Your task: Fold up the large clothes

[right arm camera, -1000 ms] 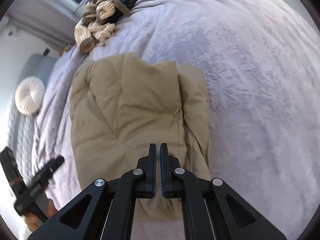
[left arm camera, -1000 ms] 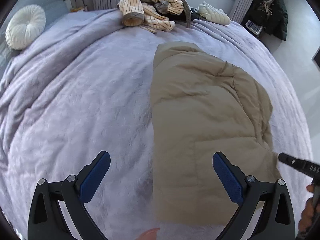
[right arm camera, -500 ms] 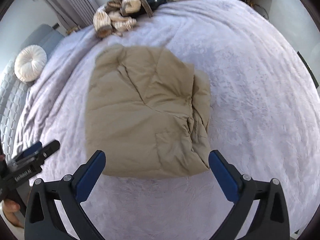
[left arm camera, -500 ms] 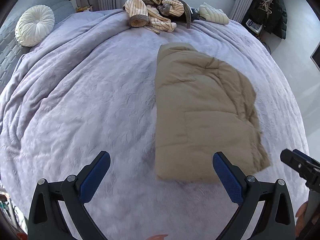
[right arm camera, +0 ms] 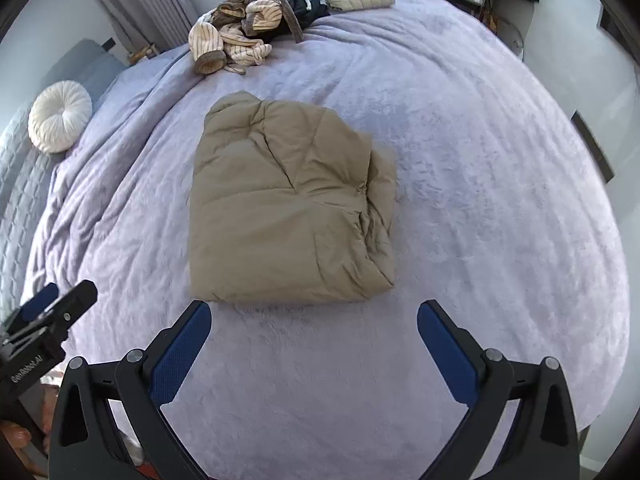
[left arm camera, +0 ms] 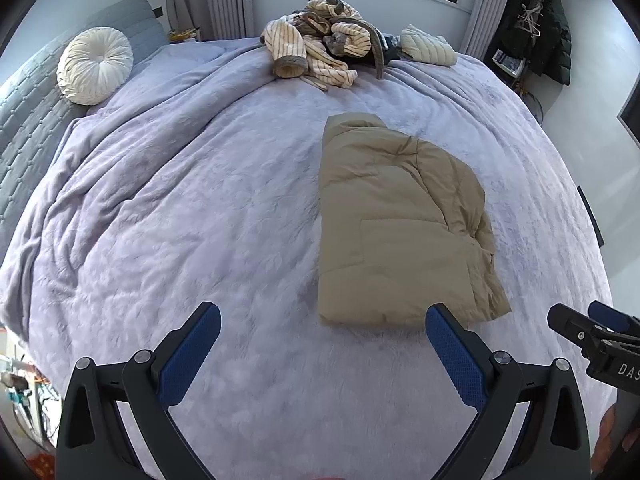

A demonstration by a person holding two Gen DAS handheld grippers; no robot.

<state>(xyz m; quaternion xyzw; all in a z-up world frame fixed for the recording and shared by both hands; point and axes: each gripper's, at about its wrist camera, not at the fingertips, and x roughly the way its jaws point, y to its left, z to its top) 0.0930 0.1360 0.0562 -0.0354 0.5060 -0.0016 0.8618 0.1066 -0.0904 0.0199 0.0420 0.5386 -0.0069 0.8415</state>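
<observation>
Both grippers have drawn back from the folded tan puffer jacket (right arm camera: pixel 288 212) since a second ago: the right gripper (right arm camera: pixel 314 322), then pinched shut over the jacket's near edge, now hangs with its jaws spread wide and nothing between them, and the jacket sits farther off in both views. The left gripper (left arm camera: pixel 323 326) is likewise wide apart and holds nothing.

The jacket lies folded into a rough rectangle on the lavender bedspread (right arm camera: pixel 480 200), near the middle of the bed, its bunched layered edge on the right and its smooth fold on the left. What is tucked underneath the top panel is hidden; only loose folds show at the right edge.

In the left wrist view the right gripper (left arm camera: pixel 588 332) shows only as a black tip with part of a printed label, cut off at the frame's right edge. In the right wrist view the left gripper (right arm camera: pixel 52 312) shows the same way at the lower left, and a bit of the person's hand below it is too dark to make out.

At the far end of the bed sits a heap of striped cream clothing (left arm camera: pixel 320 56) with a cream quilted garment (left arm camera: pixel 428 46) beside it. A round white pleated cushion (left arm camera: pixel 94 65) leans on the grey headboard (left arm camera: pixel 28 120). A dark coat (left arm camera: pixel 540 24) hangs by the curtain at the right. Nothing lies between the grippers and the jacket.
</observation>
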